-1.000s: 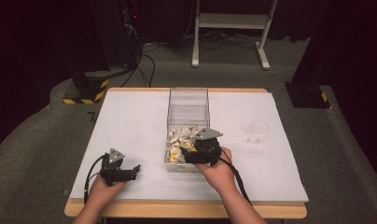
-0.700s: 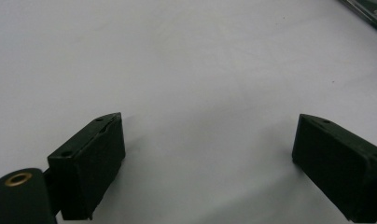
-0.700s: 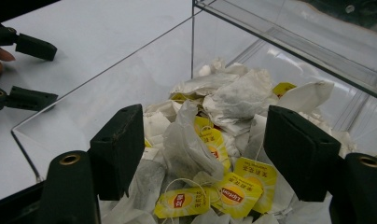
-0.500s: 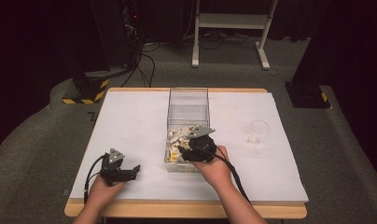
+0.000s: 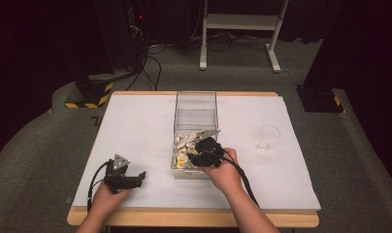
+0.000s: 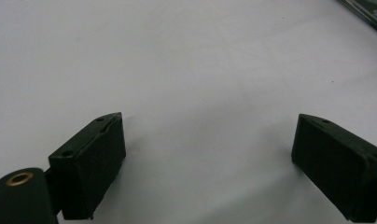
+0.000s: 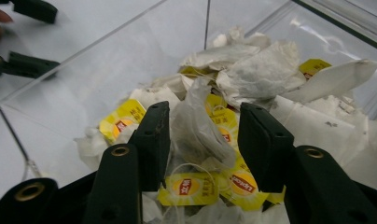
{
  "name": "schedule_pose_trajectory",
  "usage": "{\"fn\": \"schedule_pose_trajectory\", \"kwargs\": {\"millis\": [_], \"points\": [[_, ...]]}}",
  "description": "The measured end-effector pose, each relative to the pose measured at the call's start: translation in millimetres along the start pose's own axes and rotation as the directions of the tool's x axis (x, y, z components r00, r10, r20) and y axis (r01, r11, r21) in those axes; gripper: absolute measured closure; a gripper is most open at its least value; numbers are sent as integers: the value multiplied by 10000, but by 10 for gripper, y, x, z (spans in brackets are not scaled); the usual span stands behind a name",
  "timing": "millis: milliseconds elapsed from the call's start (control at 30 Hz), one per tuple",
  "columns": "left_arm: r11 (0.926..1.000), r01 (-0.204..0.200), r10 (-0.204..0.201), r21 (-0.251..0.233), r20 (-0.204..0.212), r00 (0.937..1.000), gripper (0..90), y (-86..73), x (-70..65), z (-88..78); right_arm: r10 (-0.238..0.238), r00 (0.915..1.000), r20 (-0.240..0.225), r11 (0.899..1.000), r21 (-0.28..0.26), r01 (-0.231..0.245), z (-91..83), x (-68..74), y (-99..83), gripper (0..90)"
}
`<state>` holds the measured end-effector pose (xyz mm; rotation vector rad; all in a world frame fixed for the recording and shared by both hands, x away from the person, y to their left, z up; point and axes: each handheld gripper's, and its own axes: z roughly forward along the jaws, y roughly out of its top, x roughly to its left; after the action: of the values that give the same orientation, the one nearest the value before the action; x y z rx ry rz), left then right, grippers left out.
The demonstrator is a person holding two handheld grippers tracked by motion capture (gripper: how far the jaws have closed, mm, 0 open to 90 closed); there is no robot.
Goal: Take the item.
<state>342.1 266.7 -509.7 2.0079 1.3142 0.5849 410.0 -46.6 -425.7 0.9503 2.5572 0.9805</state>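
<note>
A dark room with black curtains and a grey carpeted floor surrounds a wooden table [image 5: 194, 218] covered by a white sheet [image 5: 136, 131], seen from above the person's side. A clear plastic box [image 5: 196, 104] stands at the middle of the tabletop, running from near the far edge toward the near edge, its near end heaped with tea bags [image 5: 182, 143] bearing yellow tags. The person's right hand [image 5: 224, 170] holds the right gripper [image 5: 196, 158] down inside the near end of the box; in the right gripper view its jaws stand partly open on either side of one crumpled tea bag [image 7: 196, 126], which rises between them above the pile, and whether the pads press it cannot be told. The left gripper [image 5: 141, 175] rests on the sheet near the tabletop's near-left corner, held by the left hand [image 5: 103, 196], its jaws spread wide over bare white sheet. A small clear cup [image 5: 269, 137] stands toward the right edge, well apart from the box.
</note>
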Motion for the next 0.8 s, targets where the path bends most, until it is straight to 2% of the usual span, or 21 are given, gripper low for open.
{"fn": "schedule_pose_trajectory", "kwargs": {"millis": [67, 233, 367, 433, 567, 800], "points": [[10000, -2, 2, -10, -2, 10000, 105, -1, 0, 0, 13, 10000, -44, 10000, 12, -13, 0, -15, 12, 594], [10000, -5, 5, -11, 15, 10000, 106, -1, 0, 0, -355, 9994, 21, 9978, 564, 353, 38, -11, 29, 663], [10000, -15, 15, -19, 3, 10000, 108, -1, -1, 0, -582, 9982, -165, 9940, 918, 595, 60, 0, 36, 755], [10000, -15, 15, -17, 7, 10000, 109, -1, -1, -1, -553, 9980, -317, 9940, 928, 580, 61, -7, 32, 791], [10000, -14, 14, -18, 8, 10000, 109, -1, -1, -1, -565, 9978, -339, 9935, 967, 596, 61, -8, 28, 860], [10000, -19, 19, -14, 18, 10000, 109, -1, 0, -1, -512, 9982, -316, 9969, 582, 530, 26, 1, 7, 879]]}}
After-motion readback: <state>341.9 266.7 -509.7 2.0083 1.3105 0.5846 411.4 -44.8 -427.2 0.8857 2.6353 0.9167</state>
